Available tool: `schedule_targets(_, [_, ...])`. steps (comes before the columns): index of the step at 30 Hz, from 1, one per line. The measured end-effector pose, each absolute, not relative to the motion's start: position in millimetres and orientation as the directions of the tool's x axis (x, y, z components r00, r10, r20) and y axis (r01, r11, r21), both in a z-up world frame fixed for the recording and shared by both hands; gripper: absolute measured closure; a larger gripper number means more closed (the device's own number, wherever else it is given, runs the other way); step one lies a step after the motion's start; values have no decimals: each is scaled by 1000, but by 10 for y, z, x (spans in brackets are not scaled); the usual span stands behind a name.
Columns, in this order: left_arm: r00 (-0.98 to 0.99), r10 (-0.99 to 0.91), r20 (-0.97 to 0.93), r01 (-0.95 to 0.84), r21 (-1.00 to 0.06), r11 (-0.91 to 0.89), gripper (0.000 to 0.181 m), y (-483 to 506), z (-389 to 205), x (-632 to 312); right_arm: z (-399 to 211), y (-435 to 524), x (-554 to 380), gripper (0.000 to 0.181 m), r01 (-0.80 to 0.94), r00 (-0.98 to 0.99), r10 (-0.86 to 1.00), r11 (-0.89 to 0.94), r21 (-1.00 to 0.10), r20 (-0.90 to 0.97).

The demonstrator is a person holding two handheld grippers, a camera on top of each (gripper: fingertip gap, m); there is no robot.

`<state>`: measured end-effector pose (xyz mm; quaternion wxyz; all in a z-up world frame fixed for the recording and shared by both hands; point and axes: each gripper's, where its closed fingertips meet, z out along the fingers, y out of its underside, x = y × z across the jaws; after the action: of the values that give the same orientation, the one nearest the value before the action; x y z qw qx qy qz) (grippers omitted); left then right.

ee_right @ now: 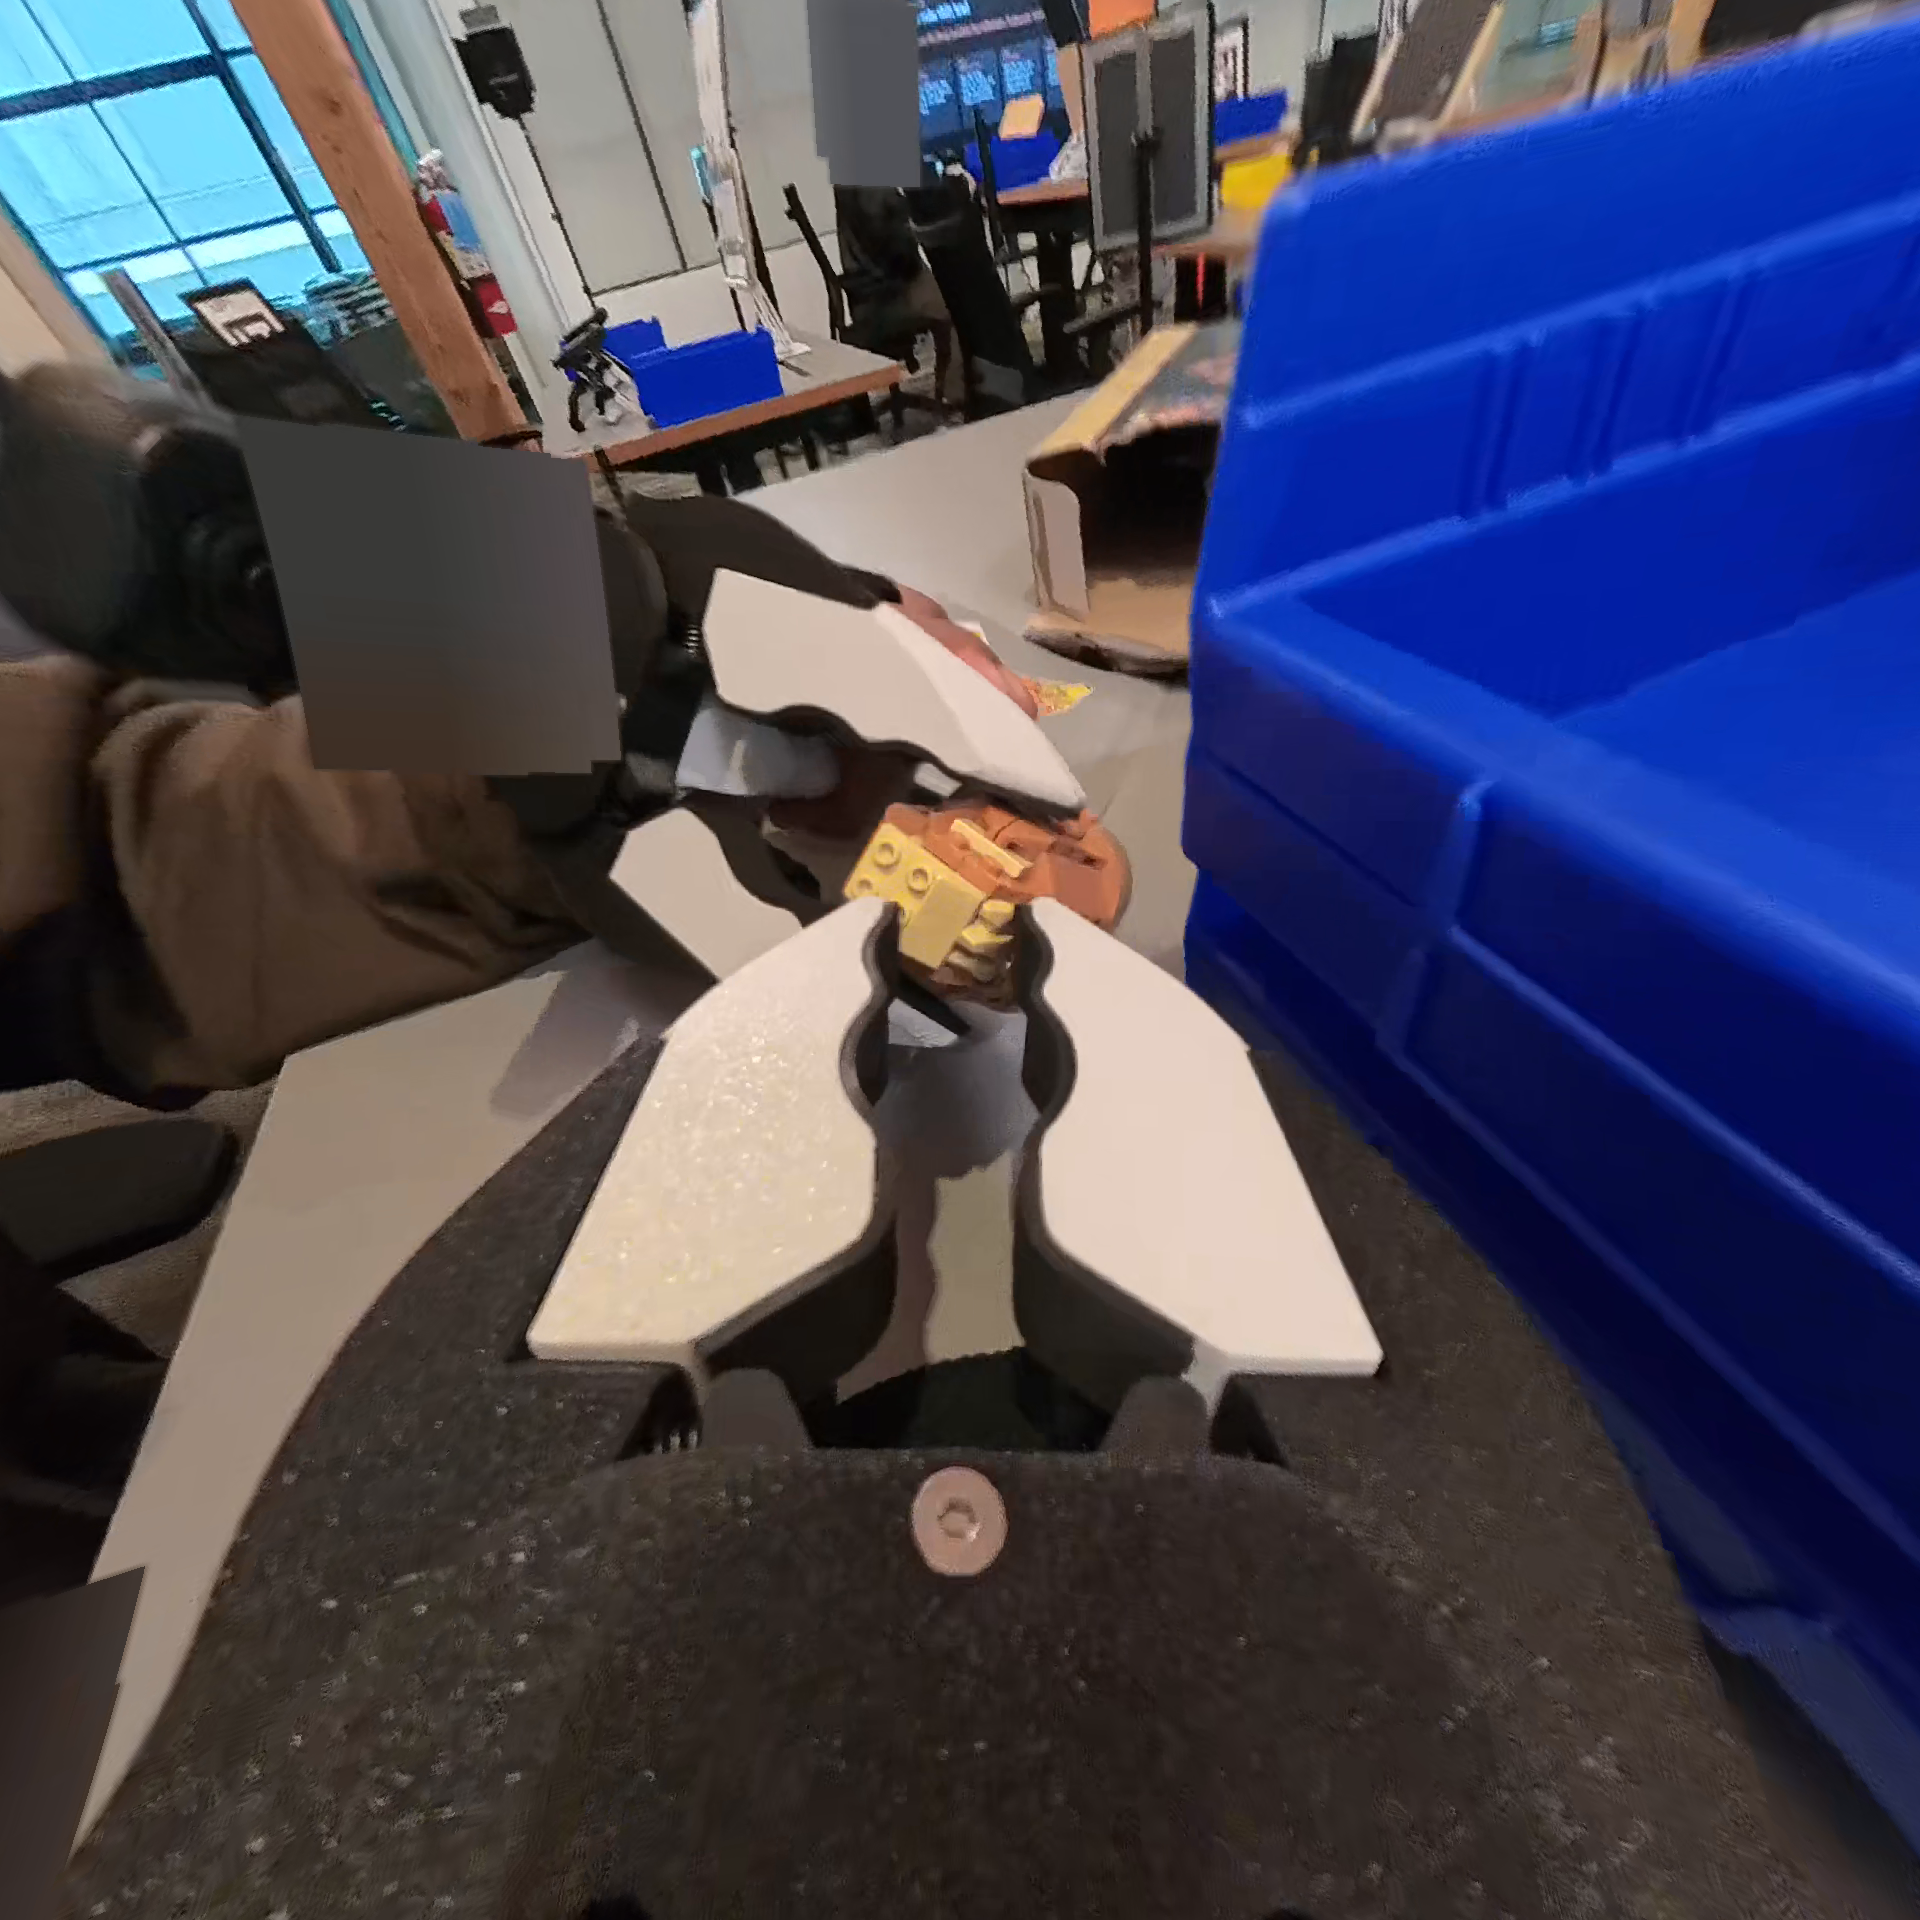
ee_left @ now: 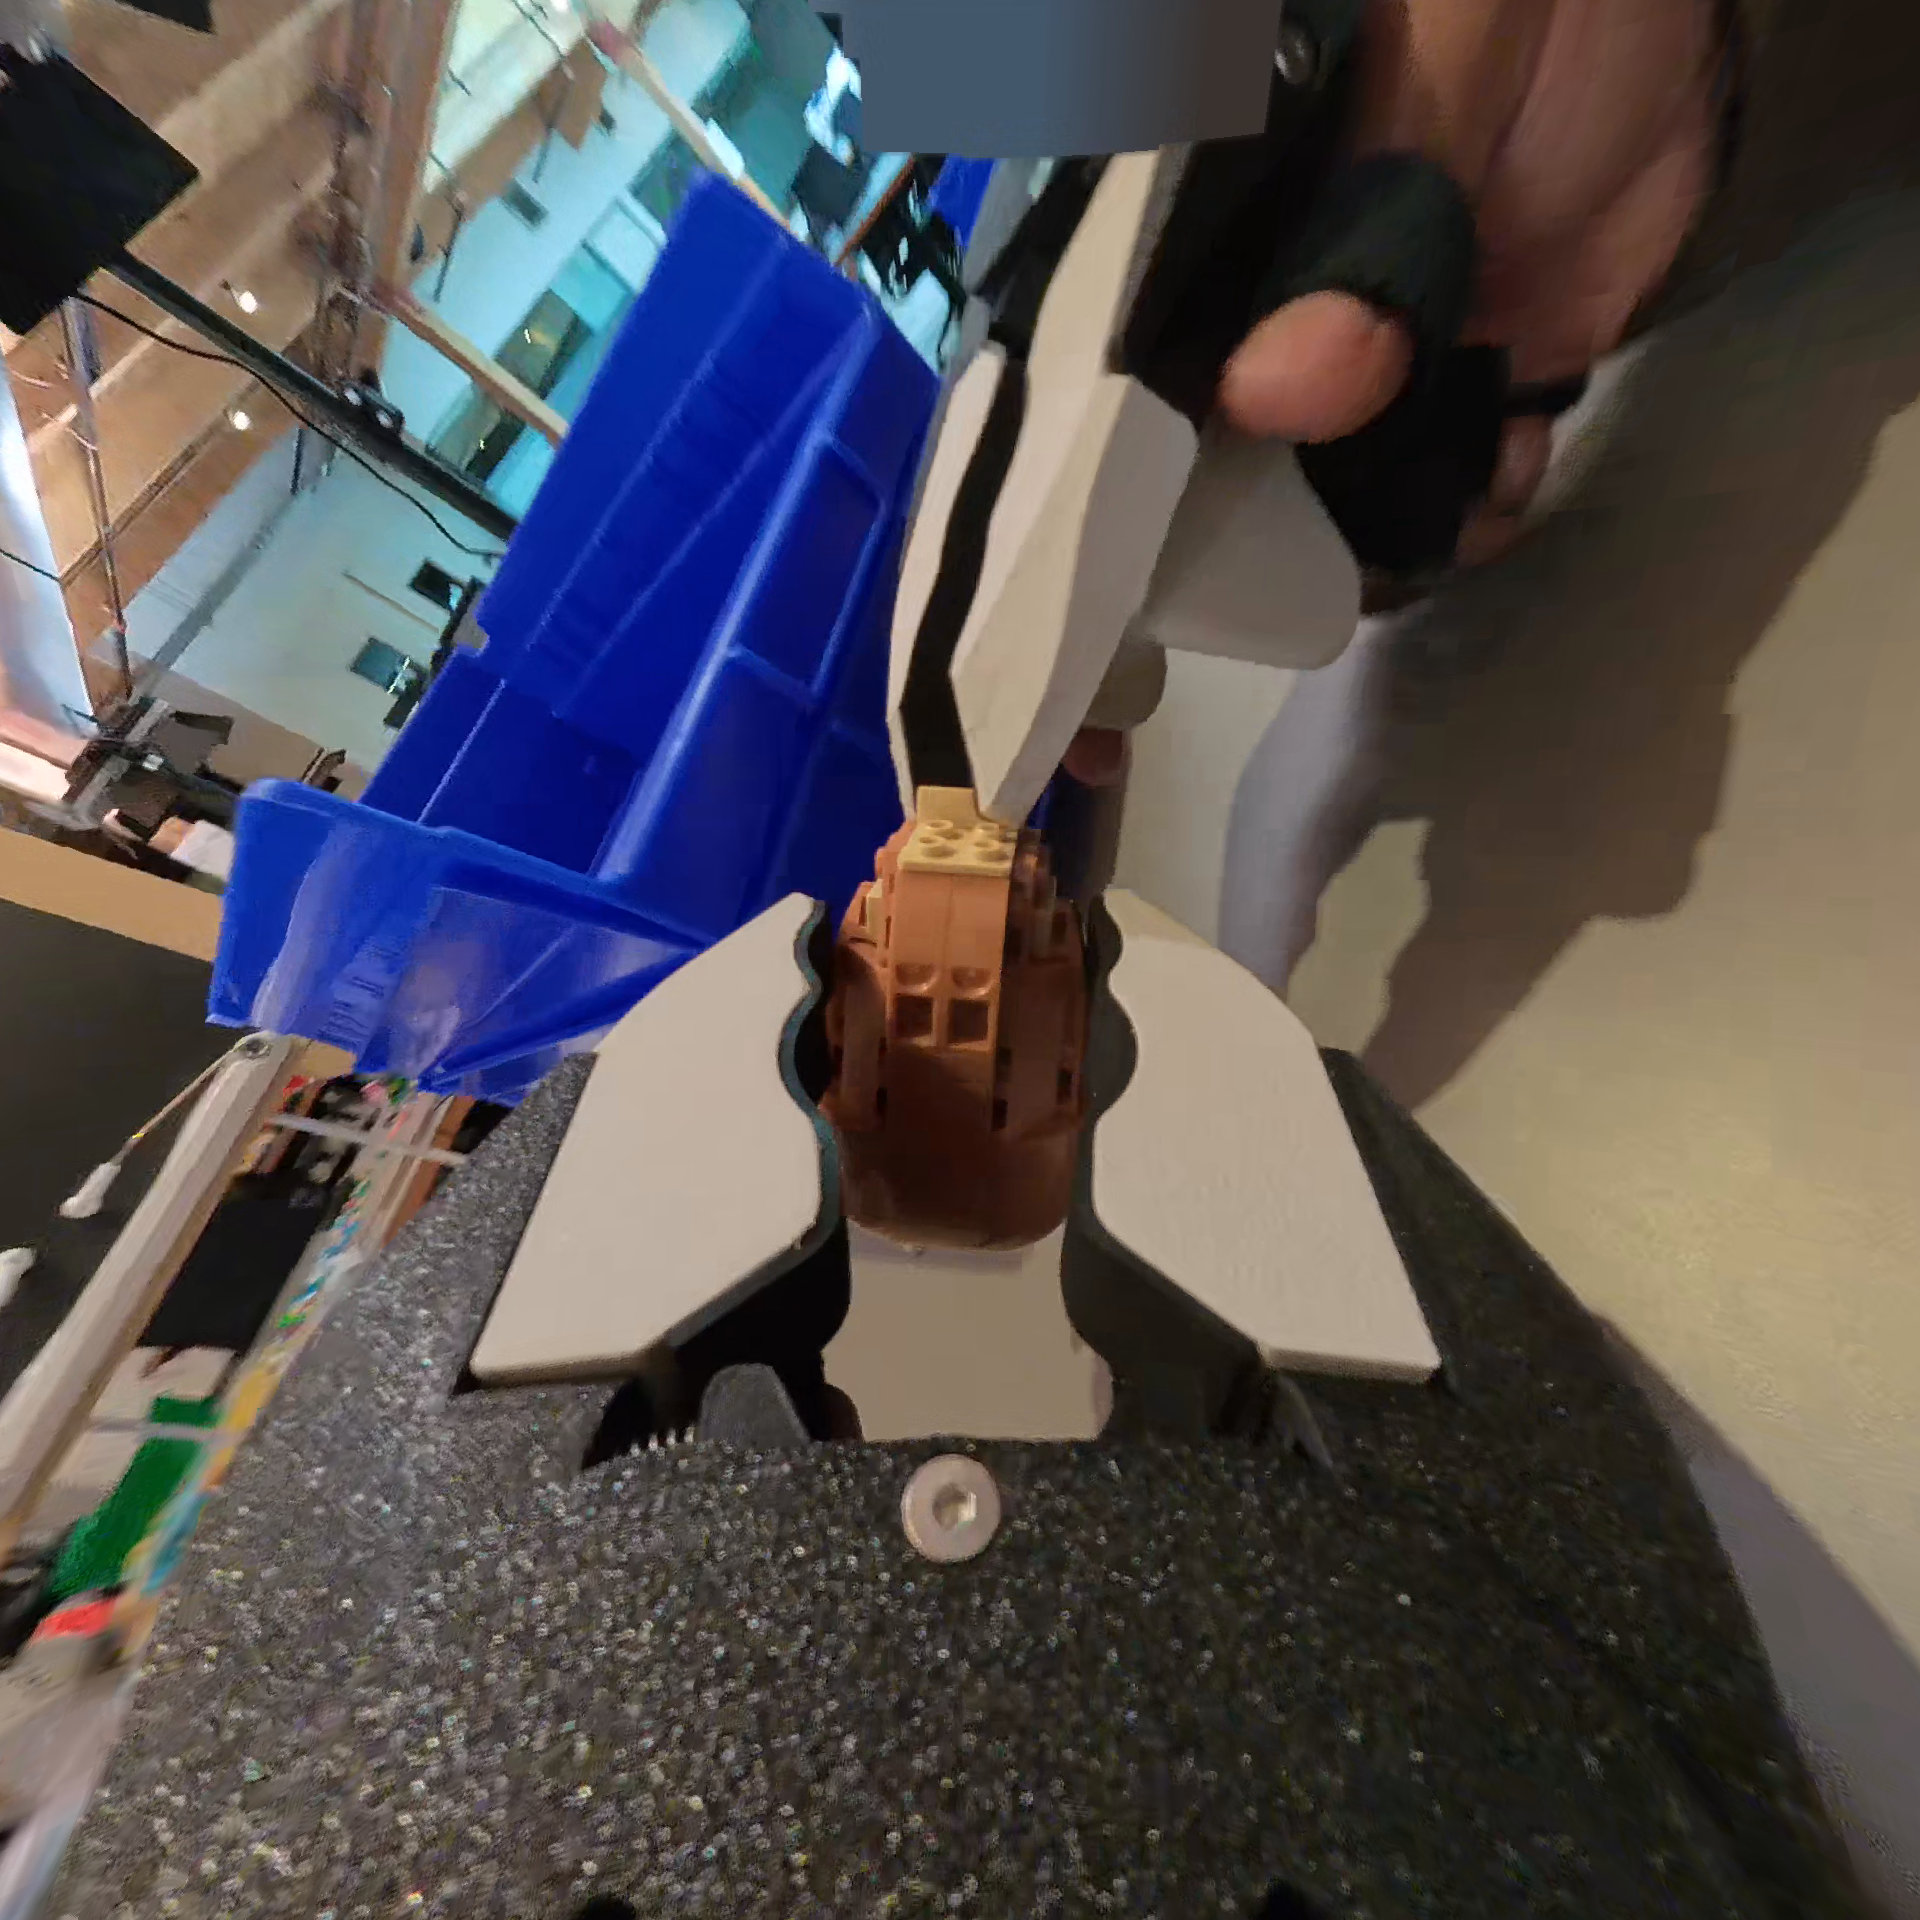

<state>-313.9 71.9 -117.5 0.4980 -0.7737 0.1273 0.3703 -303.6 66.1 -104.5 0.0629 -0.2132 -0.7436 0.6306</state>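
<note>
Above a grey table (ee_right: 935, 520) beside blue bins (ee_right: 1558, 727), both hand-held grippers pinch a brick model (ee_left: 956, 1039).

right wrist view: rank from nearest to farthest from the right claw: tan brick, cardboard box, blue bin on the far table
1. tan brick, right at the tips of the right claw, on the brown model the left claw holds.
2. cardboard box, lying open on the table ahead, right of centre.
3. blue bin on the far table, background, left of centre.

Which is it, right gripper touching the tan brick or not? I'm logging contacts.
Touching: in the left wrist view the right gripper has its tips pinched on the tan brick atop the brown brick model, no gap showing.
</note>
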Motion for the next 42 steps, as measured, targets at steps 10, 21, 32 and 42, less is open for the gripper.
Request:
schedule_targets(10, [958,151,-245,-240,-970,-49,135,653,-757,-2945,-752,632,-2866,161,10,-935,354,63,-998,13])
schedule_targets(21, [986,154,-68,-69,-998,-3,135,634,-724,-3023,-793,622,-2885,160,-24,-925,374,101,-995,60])
schedule_targets(32, [983,183,25,37,-997,-63,135,680,-825,-3081,-831,653,-2958,158,-102,-887,428,184,-978,174])
schedule_targets(42, [946,317,-62,30,-961,-276,135,664,-1028,-3206,-894,701,-3050,159,-239,-789,476,345,-908,388])
